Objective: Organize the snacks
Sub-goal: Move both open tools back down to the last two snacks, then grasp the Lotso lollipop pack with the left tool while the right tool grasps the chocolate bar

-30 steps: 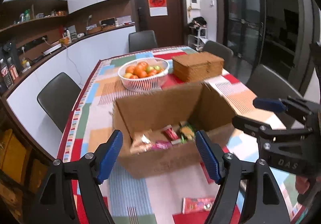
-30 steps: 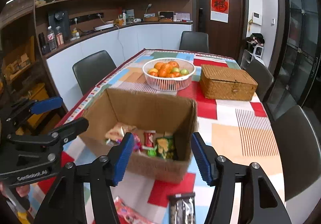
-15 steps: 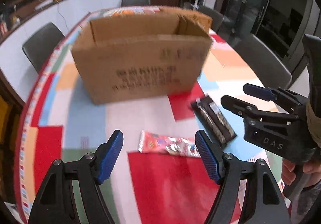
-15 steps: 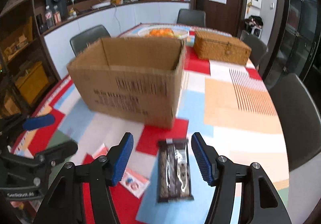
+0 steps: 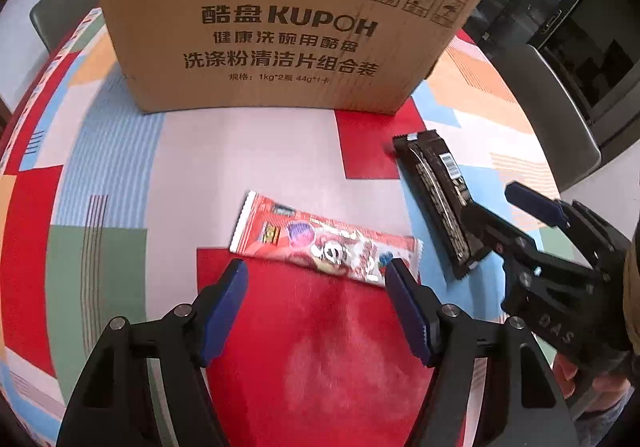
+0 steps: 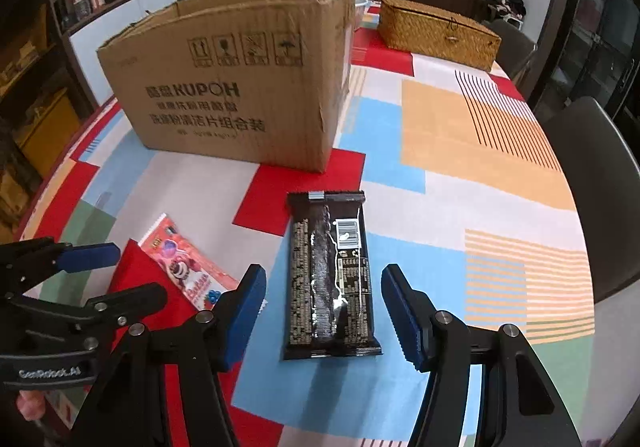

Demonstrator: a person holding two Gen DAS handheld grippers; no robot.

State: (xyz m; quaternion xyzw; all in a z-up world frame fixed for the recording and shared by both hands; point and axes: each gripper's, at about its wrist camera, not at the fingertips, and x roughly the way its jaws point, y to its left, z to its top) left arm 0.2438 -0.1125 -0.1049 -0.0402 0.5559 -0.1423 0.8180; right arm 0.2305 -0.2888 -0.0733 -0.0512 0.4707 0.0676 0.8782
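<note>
The cardboard box [image 5: 280, 27] hides its contents; far shelf items seem blurred.

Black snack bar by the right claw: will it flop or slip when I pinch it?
The black snack bar lies flat and straight, so probably fairly stiff. Its glossy wrapper may slip. The crimped ends look floppy; gripping mid-body seems safer.

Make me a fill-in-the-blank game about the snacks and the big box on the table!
1. The left gripper hovers over the ___ snack packet.
2. The right gripper is lined up with the ___ snack bar.
3. Both snacks lie in front of the ___ box.
4. Both grippers' jaws are ___.

Missing words: red; black; cardboard; open
</note>
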